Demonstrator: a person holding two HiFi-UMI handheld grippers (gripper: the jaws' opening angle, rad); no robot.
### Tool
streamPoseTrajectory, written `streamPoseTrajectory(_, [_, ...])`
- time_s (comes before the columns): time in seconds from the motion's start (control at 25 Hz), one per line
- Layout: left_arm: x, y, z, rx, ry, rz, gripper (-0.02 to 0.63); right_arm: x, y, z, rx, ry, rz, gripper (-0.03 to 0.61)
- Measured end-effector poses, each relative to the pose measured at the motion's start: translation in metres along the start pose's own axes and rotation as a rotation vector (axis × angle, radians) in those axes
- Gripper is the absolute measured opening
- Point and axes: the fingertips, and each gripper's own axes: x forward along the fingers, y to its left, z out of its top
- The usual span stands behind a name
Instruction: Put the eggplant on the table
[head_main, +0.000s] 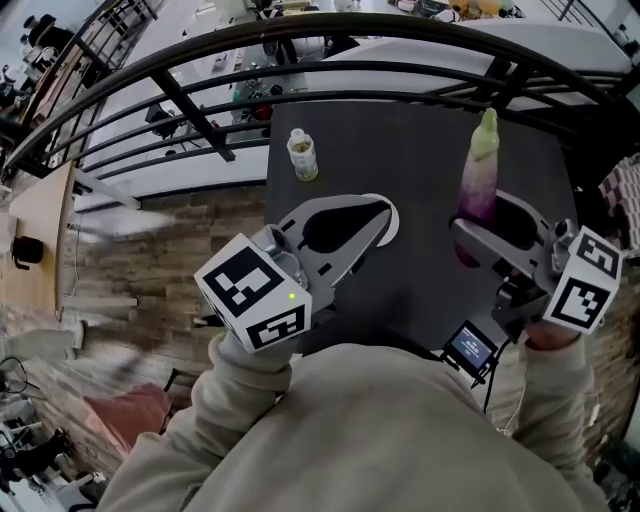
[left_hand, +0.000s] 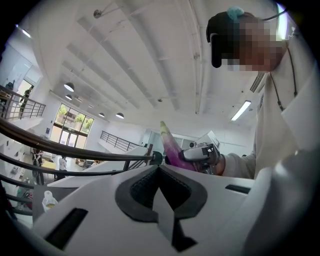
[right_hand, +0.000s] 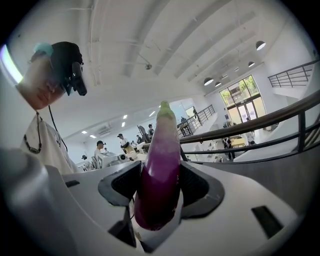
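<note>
The eggplant (head_main: 480, 175), purple with a pale green top, stands upright over the right part of the dark table (head_main: 420, 150). My right gripper (head_main: 487, 218) is shut on its lower purple half. In the right gripper view the eggplant (right_hand: 162, 140) fills the gap between the dark pads of the right gripper (right_hand: 160, 172). My left gripper (head_main: 372, 215) hovers over the table's left half, its jaws closed together with nothing between them. From the left gripper (left_hand: 159, 167), the eggplant (left_hand: 171, 147) shows beyond, held in the right gripper (left_hand: 200, 152).
A small clear bottle (head_main: 302, 155) with a yellowish label stands at the table's far left. A white round rim (head_main: 393, 218) shows under the left jaws' tip. A black railing (head_main: 330, 35) curves behind the table. A small lit screen (head_main: 470, 347) hangs near the right hand.
</note>
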Motion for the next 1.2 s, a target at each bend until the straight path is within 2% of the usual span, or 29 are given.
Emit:
streamPoseTrajectory(0.2, [-0.003,-0.001,0.0,0.008,0.002,0.046,0.005,0.006,-0.002,0.002,0.001,0.004,0.049,0.245])
streamPoseTrajectory(0.4, [-0.025,0.011,-0.006,-0.035,0.003,0.107,0.005,0.028,0.007,-0.007,0.024,0.038,0.088,0.245])
streamPoseTrajectory(0.64, [-0.036,0.026,-0.031,-0.105,0.015,0.154,0.005,0.039,0.004,-0.019,0.048,0.06,0.117,0.245])
streamPoseTrajectory(1.04, [-0.032,0.022,-0.049,-0.107,0.048,0.174,0.005,0.043,-0.005,-0.033,0.074,0.097,0.132,0.245])
streamPoseTrajectory(1.2, [-0.031,0.026,-0.057,-0.135,0.051,0.181,0.005,0.047,-0.011,-0.039,0.086,0.112,0.133,0.245])
